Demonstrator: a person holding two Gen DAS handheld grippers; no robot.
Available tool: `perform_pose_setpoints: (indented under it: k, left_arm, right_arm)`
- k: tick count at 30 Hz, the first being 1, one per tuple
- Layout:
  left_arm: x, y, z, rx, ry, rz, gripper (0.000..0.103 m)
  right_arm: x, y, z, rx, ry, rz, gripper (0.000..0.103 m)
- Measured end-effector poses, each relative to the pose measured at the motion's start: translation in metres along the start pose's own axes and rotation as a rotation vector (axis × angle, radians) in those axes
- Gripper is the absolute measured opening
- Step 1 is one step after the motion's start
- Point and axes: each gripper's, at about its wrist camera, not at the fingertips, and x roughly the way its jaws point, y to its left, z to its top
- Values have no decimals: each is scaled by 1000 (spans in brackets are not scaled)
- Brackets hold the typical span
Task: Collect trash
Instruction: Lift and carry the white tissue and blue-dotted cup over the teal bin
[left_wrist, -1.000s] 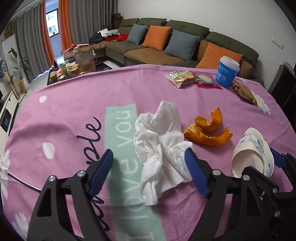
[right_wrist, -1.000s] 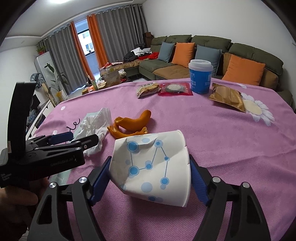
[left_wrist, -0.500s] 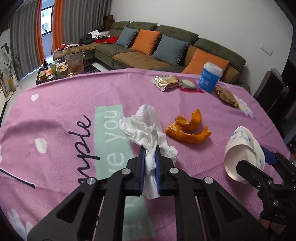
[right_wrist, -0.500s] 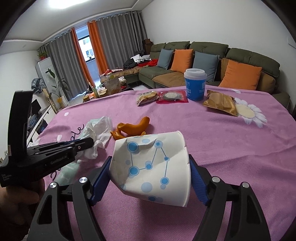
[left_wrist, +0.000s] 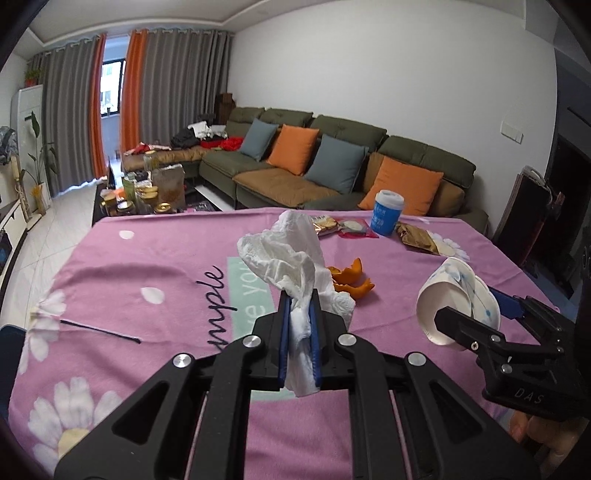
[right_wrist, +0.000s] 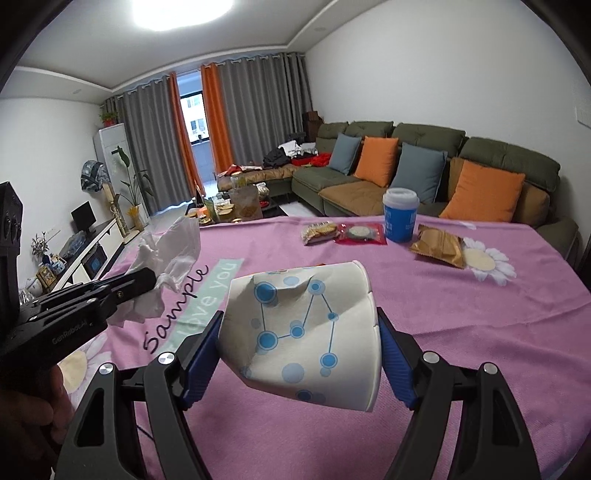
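My left gripper (left_wrist: 298, 314) is shut on a crumpled white tissue (left_wrist: 288, 258), which hangs lifted off the pink tablecloth (left_wrist: 147, 266). From the right wrist view the same tissue (right_wrist: 170, 254) sticks out of the left gripper (right_wrist: 147, 277) at the left. A crushed white paper cup with blue dots (right_wrist: 303, 332) lies sideways between the blue pads of my right gripper (right_wrist: 299, 354), which is shut on it above the table. In the left wrist view that cup (left_wrist: 454, 295) shows at the right. Orange peel (left_wrist: 347, 280) lies on the cloth behind the tissue.
At the far side of the table stand a blue cup with a white lid (right_wrist: 400, 214), two snack packets (right_wrist: 321, 232) (right_wrist: 360, 232) and a brown wrapper (right_wrist: 439, 245). A green sofa (right_wrist: 480, 155) with cushions is behind; a low cluttered coffee table (left_wrist: 147, 192) stands to the left.
The left jaws closed on the tissue and lifted it off the cloth, pulling back and up. The right gripper rose a little with the paper cup still held.
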Motion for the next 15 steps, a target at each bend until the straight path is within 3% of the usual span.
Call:
perform_pose_setpoints:
  k: [15]
  left_arm:
    - [-135, 19, -31, -18, -205, 113, 10]
  right_arm:
    - [-80, 48, -3, -121, -174, 57, 75]
